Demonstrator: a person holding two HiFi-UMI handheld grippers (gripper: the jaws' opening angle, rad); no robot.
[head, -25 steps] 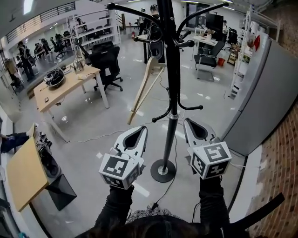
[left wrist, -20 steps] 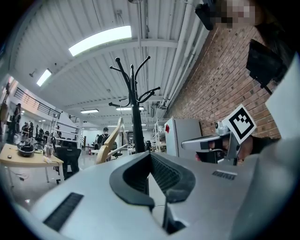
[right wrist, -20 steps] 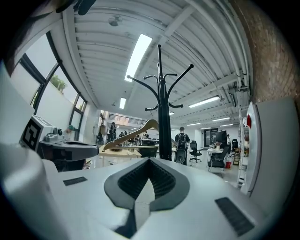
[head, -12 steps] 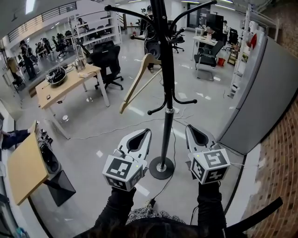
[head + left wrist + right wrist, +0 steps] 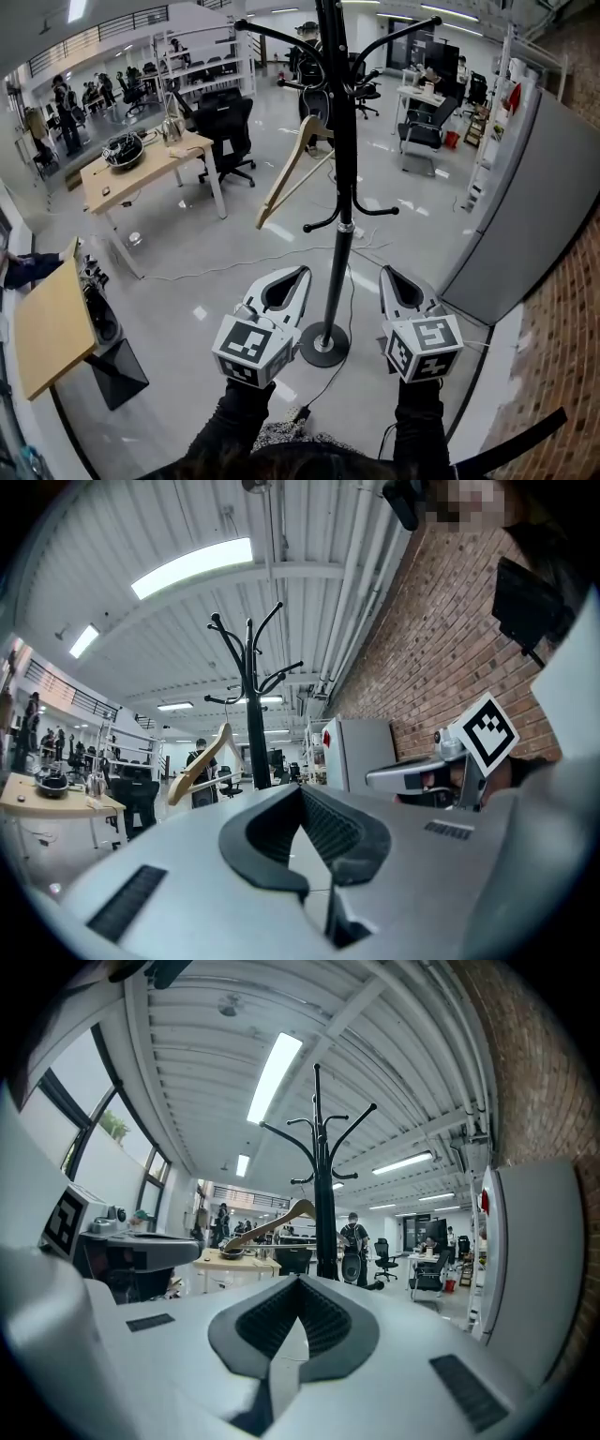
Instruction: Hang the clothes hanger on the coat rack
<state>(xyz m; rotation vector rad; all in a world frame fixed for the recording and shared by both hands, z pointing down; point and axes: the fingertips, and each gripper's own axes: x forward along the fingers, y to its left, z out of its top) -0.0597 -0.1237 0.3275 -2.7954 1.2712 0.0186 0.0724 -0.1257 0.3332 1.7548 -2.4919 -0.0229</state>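
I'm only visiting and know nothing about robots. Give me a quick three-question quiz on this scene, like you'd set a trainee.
1. True or false: the hanger hangs on the rack.
2. What does the left gripper hold? A) the hanger B) a cable C) nothing
3. Fill in: the right gripper has its jaws ____ (together / apart).

Key: 1 true; 2 C; 3 together.
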